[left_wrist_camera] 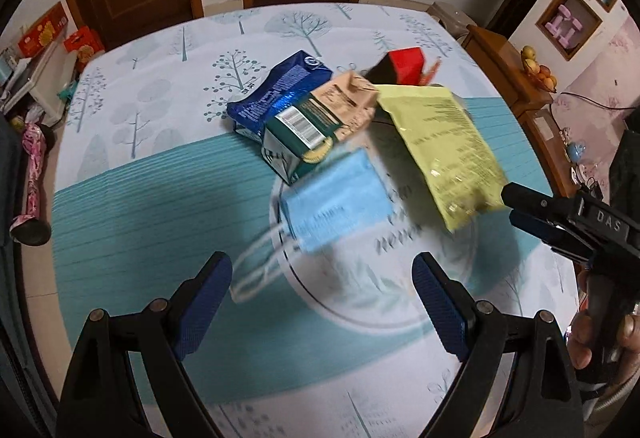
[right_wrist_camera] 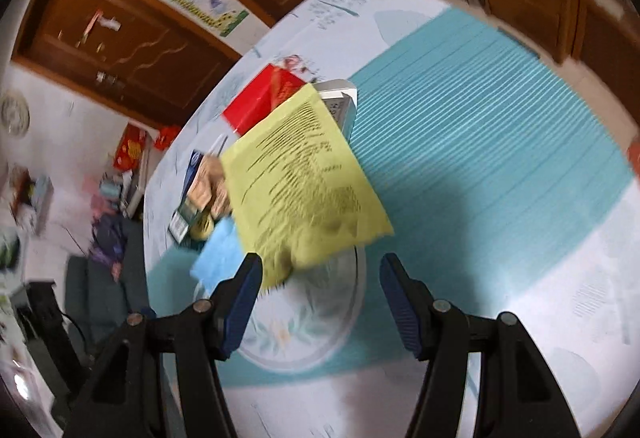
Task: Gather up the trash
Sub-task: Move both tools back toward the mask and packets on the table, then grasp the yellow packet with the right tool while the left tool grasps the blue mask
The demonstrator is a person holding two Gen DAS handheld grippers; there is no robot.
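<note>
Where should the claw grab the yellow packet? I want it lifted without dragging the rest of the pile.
Probably the yellow packet by its free near corner, which overhangs the plate. Come from the near side with the right claw, open there, and pinch across the thin flat edge.

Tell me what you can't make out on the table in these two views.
- Yellow packet: print smeared by blur, right wrist view.
- Blue face mask: mostly hidden behind the packet and a finger.
- Red box: partly hidden by the packet, left wrist view.
</note>
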